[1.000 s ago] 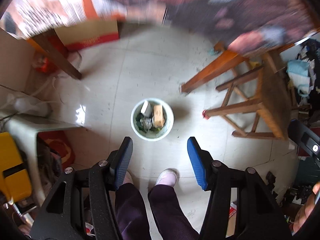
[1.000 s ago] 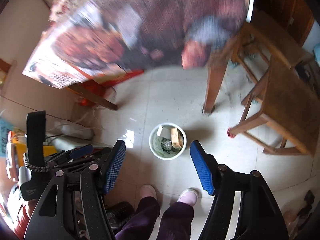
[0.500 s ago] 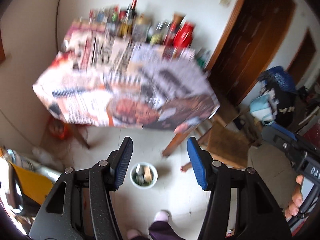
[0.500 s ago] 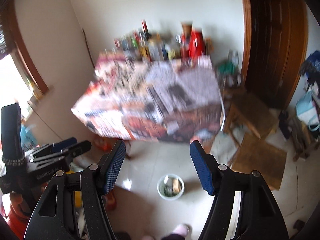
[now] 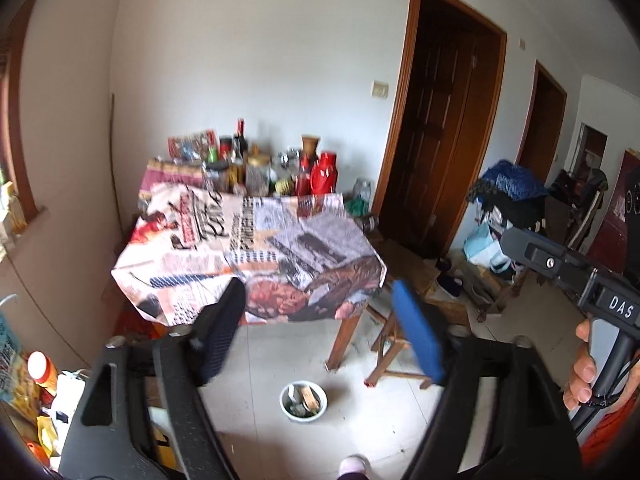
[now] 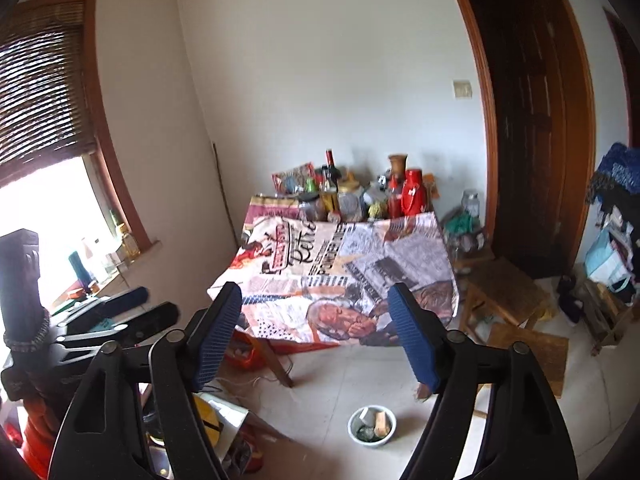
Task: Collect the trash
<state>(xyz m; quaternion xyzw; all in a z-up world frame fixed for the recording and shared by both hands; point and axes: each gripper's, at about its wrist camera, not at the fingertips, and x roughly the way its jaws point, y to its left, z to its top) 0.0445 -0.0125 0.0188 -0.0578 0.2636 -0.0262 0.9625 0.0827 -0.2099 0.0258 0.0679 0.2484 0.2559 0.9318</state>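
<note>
2 hand-held grippers up in the air, both aimed at the far wall and tilted slightly down. Biggest thing: tabletop (image 5: 256,240) under a printed newspaper-style cloth, far edge packed with bottles and jars (image 5: 256,168), red jug (image 6: 414,196) at the right end. Dark wooden door (image 5: 440,140) right of it, window with blind (image 6: 40,92) on the left wall. Wooden stool (image 6: 504,296) sits between tabletop and door.

Left hand-held gripper (image 5: 320,332): jaws have just been opening, now wide apart, nothing between them. Right hand-held gripper (image 6: 316,340): jaws have also just been opening, apart, nothing between them. Right one also shows at the edge of the left view, fingers (image 5: 582,372) of a hand wrapped on its handle.

Trash sits in a small white bowl (image 5: 303,396) on the tiled floor, in front of the table leg (image 5: 346,340), low between the jaws in the left view. Bowl upright, mouth up. Inside: a tan block-like piece (image 6: 382,422), long axis running toward the tabletop, a white piece (image 6: 366,416) beside it, darker scraps below; too small to tell more.
</note>
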